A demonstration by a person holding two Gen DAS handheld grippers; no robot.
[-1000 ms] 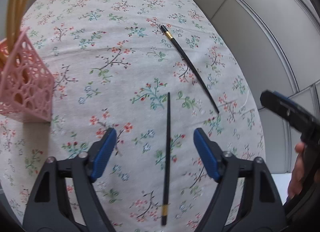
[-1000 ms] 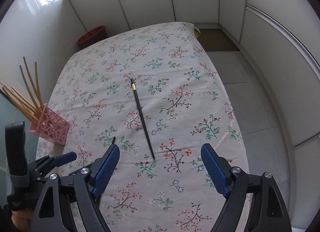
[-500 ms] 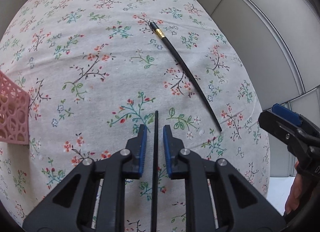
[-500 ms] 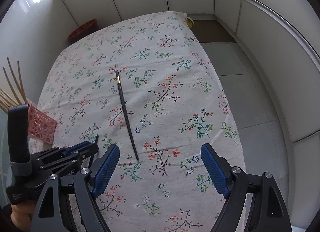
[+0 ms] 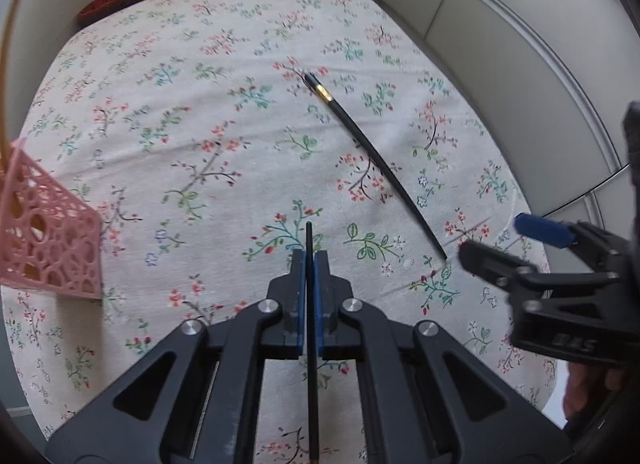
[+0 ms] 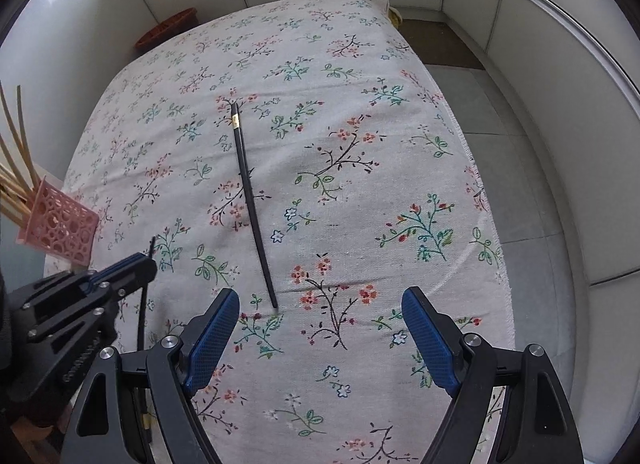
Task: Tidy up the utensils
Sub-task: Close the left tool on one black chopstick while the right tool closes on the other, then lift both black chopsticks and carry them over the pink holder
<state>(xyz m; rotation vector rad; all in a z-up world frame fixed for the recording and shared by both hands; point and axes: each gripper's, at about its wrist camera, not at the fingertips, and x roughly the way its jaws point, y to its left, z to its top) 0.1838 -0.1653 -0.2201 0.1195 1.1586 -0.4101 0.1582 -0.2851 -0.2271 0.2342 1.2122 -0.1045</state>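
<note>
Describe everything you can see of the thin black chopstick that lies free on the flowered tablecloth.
The thin black chopstick is a slim, dark stick that tapers to a fine point at its near end. A narrow gold band circles it close to the thicker far end. It looks smooth and slightly glossy. It lies flat on the flowered tablecloth, and nothing else touches it. Its point lies just ahead of the open right gripper.

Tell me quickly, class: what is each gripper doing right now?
Left gripper: just closed, shut on a black chopstick.
Right gripper: open, holding nothing; the second black chopstick lies on the tablecloth.
</note>
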